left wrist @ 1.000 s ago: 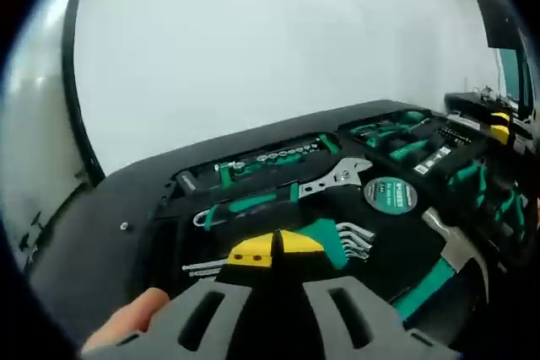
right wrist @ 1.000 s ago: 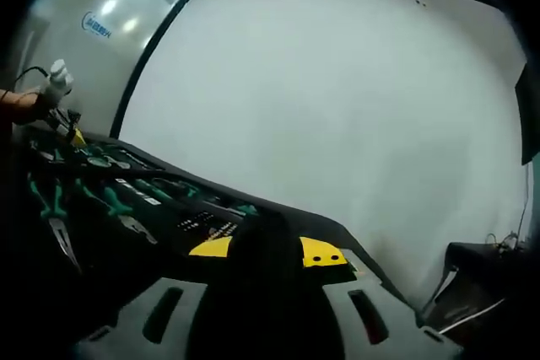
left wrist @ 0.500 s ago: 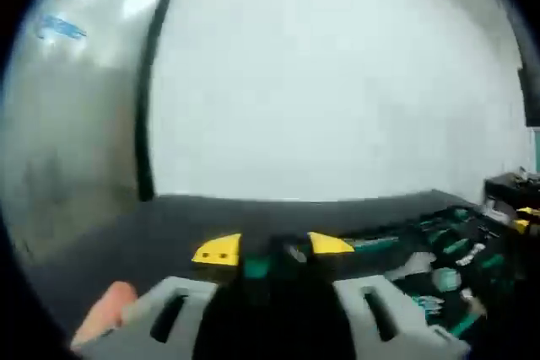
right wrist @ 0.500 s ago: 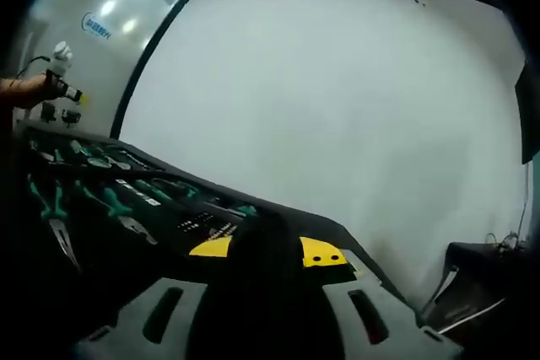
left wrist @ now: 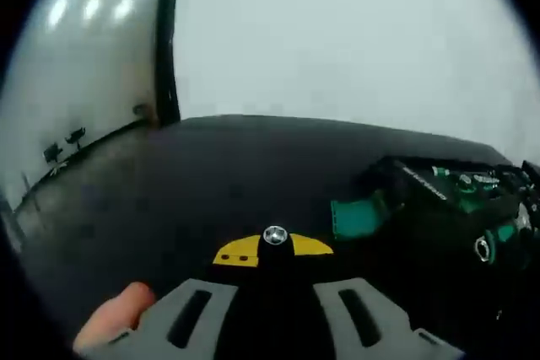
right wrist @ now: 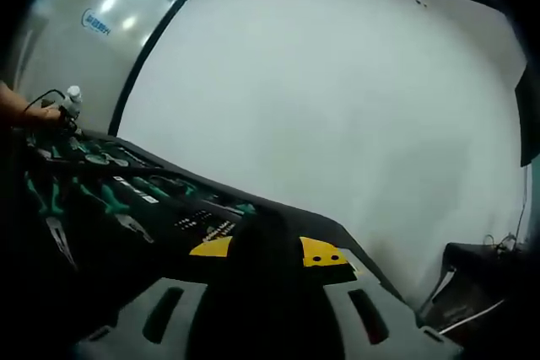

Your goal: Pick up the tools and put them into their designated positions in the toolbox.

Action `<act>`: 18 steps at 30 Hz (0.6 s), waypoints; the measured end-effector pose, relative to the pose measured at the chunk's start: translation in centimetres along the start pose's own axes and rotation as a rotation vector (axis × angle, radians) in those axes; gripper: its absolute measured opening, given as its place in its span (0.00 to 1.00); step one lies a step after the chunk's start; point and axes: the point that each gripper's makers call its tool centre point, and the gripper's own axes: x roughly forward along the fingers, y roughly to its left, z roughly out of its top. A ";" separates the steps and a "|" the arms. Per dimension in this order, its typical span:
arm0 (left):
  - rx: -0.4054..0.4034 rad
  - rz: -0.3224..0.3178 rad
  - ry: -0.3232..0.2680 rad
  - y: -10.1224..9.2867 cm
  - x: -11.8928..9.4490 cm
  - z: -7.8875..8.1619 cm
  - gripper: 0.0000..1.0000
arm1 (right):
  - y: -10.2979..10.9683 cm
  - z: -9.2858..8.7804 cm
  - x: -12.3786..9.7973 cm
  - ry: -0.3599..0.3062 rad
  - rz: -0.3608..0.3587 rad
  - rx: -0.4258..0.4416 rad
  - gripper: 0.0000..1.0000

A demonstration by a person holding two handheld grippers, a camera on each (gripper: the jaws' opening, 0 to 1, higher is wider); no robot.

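Left gripper view: your left tool is closed on a small silver socket, over bare dark worktop. The toolbox sits ahead to its right. Carry step, I'd say; next find the socket row.

Right gripper view: right tool jaw gap too dark to tell, toolbox ahead-left.
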 end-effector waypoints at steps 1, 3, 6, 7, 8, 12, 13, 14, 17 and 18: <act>0.018 0.006 -0.039 -0.1 -0.8 1.2 0.06 | 0.0 0.0 0.0 0.000 0.000 0.001 0.26; 0.020 -0.032 -0.116 -1.9 -3.0 3.9 0.06 | 0.0 0.1 0.0 -0.003 -0.002 0.005 0.26; 0.016 -0.190 -0.250 -7.7 -6.8 8.3 0.06 | -0.1 0.1 0.0 -0.003 -0.005 0.007 0.26; 0.050 -0.263 -0.252 -11.2 -7.5 8.7 0.06 | -0.1 0.0 0.0 -0.002 -0.007 0.007 0.26; 0.087 -0.297 -0.229 -13.0 -7.1 8.8 0.06 | -0.2 0.0 0.0 -0.001 -0.008 0.007 0.26; 0.143 -0.393 -0.091 -20.1 -4.8 6.1 0.06 | -0.2 0.1 0.0 -0.004 -0.009 0.012 0.26; 0.148 -0.388 -0.074 -20.9 -4.8 5.5 0.06 | -0.2 0.1 -0.1 -0.005 -0.009 0.014 0.26; 0.156 -0.374 -0.073 -21.3 -3.8 5.2 0.06 | -0.3 0.2 -0.1 -0.008 -0.010 0.019 0.26; 0.127 -0.361 -0.067 -21.3 -2.5 5.0 0.06 | -0.4 0.3 -0.2 -0.014 -0.011 0.034 0.26; 0.094 -0.374 -0.045 -21.6 -2.0 4.9 0.06 | -0.4 0.3 -0.2 -0.016 -0.010 0.039 0.26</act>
